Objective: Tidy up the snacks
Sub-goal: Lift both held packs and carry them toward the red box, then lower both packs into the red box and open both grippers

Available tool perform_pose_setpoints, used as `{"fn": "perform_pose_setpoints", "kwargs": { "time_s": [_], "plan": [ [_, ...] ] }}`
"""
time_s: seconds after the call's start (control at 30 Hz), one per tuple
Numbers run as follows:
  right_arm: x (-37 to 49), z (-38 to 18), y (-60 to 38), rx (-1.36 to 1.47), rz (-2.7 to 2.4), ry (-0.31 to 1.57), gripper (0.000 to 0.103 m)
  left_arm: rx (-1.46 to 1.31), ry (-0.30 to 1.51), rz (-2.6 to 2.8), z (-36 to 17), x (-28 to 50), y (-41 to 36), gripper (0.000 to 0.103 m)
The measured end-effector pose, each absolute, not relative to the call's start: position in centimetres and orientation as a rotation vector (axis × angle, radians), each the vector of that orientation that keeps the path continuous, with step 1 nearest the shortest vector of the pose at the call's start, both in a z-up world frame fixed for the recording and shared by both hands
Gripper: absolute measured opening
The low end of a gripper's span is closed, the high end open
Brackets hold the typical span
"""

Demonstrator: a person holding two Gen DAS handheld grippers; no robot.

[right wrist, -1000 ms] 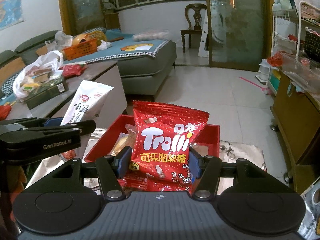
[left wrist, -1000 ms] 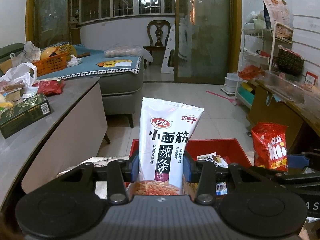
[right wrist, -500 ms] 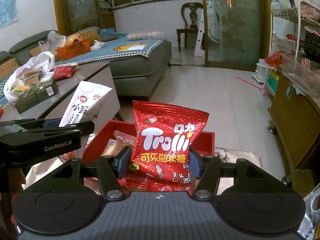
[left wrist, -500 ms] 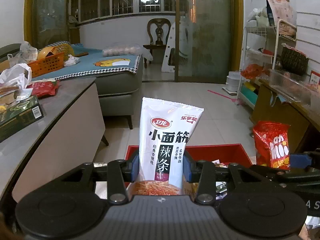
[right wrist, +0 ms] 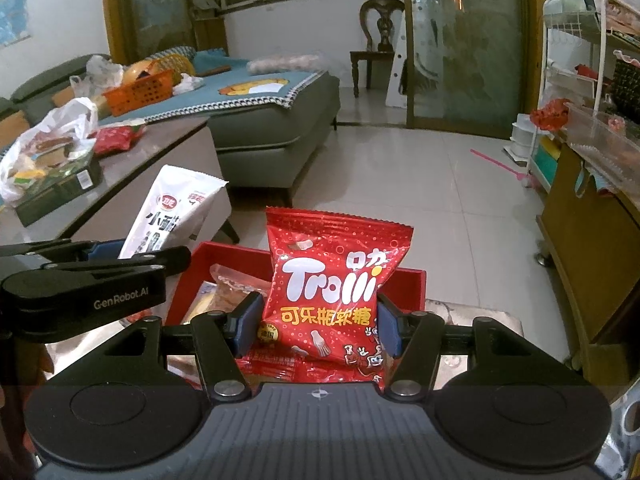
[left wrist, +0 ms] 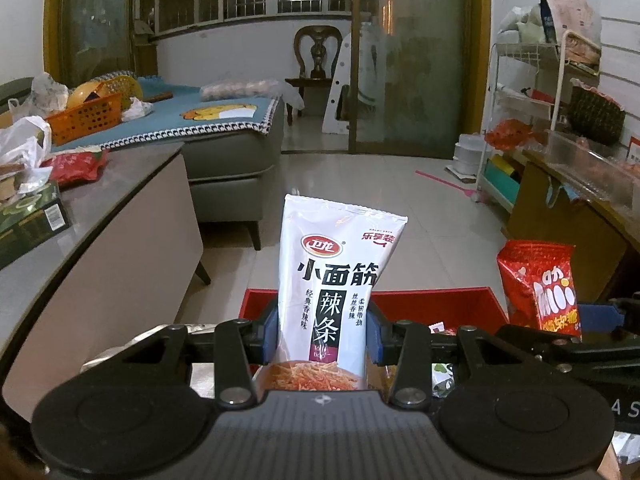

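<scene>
My left gripper (left wrist: 322,336) is shut on a tall white snack bag (left wrist: 336,272) and holds it upright above the red bin (left wrist: 436,304). My right gripper (right wrist: 318,328) is shut on a red Trolli candy bag (right wrist: 332,292), held upright over the same red bin (right wrist: 404,288). The bin holds several other snack packets (right wrist: 232,284). The white bag also shows at left in the right wrist view (right wrist: 168,216), and the Trolli bag at right in the left wrist view (left wrist: 540,288).
A grey table (left wrist: 100,240) at left carries a green box (left wrist: 28,224), a white plastic bag (right wrist: 48,140) and a red packet (left wrist: 76,166). A sofa (right wrist: 264,120) lies beyond. A wooden cabinet (right wrist: 592,248) and wire shelves (left wrist: 536,92) stand at right.
Both grippers have drawn back a little and risen with their bags; the red bin sits lower in both views. Both grips are unchanged.
</scene>
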State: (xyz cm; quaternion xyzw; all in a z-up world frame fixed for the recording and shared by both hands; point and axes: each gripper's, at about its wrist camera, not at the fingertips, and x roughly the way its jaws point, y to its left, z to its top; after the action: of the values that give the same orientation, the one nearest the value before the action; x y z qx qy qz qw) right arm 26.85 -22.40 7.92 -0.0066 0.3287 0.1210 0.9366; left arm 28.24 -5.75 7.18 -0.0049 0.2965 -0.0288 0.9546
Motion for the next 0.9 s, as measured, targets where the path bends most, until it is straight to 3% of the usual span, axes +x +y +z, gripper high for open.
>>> {"fn": "perform_pose_setpoints", "kwargs": {
  "time_s": [0.77, 0.9],
  "plan": [
    [34.4, 0.2, -22.9, 0.01, 0.222, 0.817, 0.067, 0.018, 0.729, -0.041, 0.5, 34.4, -6.8, 0.036],
    [34.6, 0.3, -22.8, 0.013, 0.218, 0.826, 0.07, -0.007, 0.761, -0.082, 0.3, 34.5, -6.8, 0.042]
  ]
}}
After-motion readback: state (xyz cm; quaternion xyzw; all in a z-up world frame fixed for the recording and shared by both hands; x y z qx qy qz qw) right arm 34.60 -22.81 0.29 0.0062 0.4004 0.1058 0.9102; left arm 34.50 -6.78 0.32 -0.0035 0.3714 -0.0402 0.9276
